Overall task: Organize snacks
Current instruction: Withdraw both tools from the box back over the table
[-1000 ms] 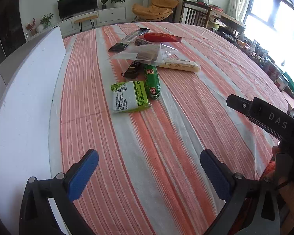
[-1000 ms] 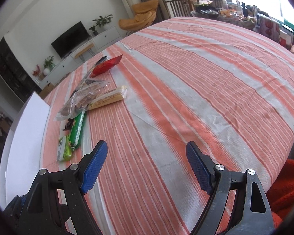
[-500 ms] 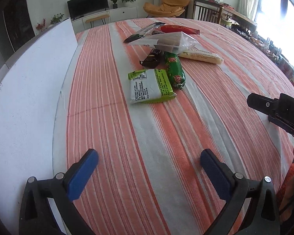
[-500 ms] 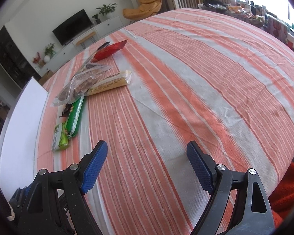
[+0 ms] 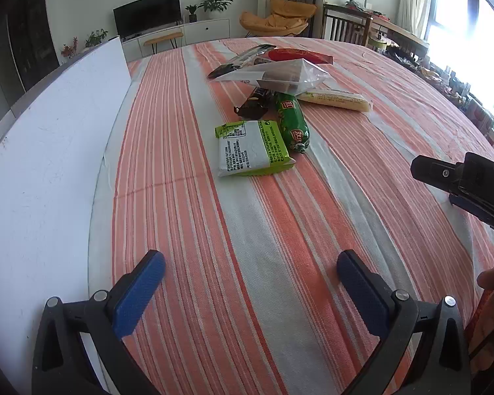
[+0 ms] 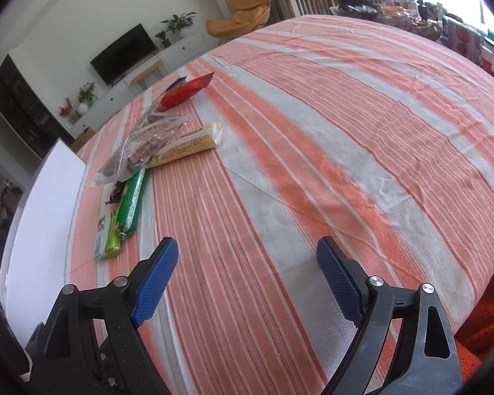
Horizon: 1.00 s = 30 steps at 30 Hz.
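Snacks sit clustered on a striped tablecloth (image 5: 253, 263), a green packet (image 5: 252, 148) touching a green sausage (image 5: 291, 120). Left gripper (image 5: 250, 273) and right gripper (image 6: 247, 263) hover over the cloth, jaws spread, grasping nothing.

A flat lime-green and white packet (image 5: 252, 147) is lying nearest on the striped cloth, printed side up. A green sausage-shaped snack (image 5: 292, 122) is lying just beside its right edge, with a small dark wrapper (image 5: 254, 103) beyond the packet. A clear bag of brown pieces (image 5: 276, 76) is resting across their far ends, a pale yellow bar (image 5: 335, 99) poking out rightward. A red packet (image 5: 299, 55) and a black one (image 5: 243, 59) are lying farthest.
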Tool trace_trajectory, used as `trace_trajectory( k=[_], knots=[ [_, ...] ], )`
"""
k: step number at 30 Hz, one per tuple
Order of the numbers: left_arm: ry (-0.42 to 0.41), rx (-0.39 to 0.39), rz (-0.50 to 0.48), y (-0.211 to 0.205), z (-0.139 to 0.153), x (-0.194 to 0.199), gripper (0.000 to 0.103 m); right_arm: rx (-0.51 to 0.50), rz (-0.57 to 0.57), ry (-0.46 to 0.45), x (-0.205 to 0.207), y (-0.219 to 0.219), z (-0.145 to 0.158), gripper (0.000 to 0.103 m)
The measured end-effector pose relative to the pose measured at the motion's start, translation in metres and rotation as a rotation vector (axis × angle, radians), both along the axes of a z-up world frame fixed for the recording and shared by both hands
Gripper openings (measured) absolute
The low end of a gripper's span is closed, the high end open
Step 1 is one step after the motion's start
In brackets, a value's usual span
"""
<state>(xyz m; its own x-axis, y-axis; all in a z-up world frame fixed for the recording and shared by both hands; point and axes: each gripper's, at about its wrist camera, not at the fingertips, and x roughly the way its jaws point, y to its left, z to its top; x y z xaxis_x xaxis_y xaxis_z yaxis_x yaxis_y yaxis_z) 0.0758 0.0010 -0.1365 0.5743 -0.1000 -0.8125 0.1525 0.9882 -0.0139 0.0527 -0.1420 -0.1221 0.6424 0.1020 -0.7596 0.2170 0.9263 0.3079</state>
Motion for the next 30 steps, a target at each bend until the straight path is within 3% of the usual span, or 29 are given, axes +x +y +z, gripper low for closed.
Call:
trace_trajectory(
  k=[5,30],
  knots=[
    [0.012,0.005,-0.015,-0.0005,0.0007,0.0019,0.103,-0.042,0.009,0.008,0.0002,0.0048,-0.0007,0.090],
    [0.016,0.004,-0.057,0.0024,0.0019,0.0013,0.103,-0.016,0.007,-0.004,-0.0021,0.0032,-0.0003,0.091]
  ],
)
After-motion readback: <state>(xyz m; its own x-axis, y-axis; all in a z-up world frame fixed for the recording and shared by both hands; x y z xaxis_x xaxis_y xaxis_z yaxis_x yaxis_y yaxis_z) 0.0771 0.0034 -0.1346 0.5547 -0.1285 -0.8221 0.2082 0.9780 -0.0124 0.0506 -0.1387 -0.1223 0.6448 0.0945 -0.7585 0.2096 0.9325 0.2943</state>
